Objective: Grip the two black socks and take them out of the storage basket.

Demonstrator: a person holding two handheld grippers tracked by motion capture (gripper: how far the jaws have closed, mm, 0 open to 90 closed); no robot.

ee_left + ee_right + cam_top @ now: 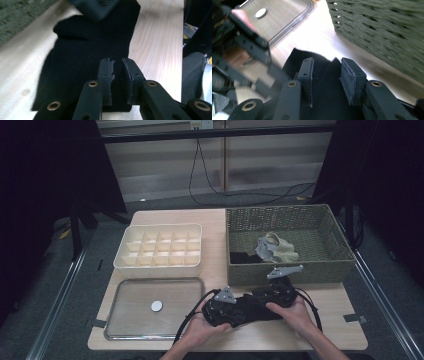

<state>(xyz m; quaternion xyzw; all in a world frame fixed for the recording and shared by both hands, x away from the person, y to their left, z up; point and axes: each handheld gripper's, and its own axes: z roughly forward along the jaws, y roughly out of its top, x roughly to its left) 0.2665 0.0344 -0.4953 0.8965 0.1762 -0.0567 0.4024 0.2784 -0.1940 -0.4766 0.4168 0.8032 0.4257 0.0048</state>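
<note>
A black sock (251, 308) lies stretched flat on the wooden table near its front edge, between my two hands. My left gripper (239, 313) points right at the sock's left end. In the left gripper view its jaws (118, 75) stand close together with the near end of the sock (85, 50) pinched between the pads. My right gripper (261, 301) reaches over the sock's right part from the basket side. In the right gripper view its jaws (327, 72) stand apart above the black fabric (297, 58), with the pads not pressing on it.
A green wicker basket (240, 270) with grey, beige and black clothes (275, 247) stands right behind the sock. A cream divided organiser (160, 266) sits at the back left. A clear tray (125, 325) with a white disc (156, 306) lies left of my hands.
</note>
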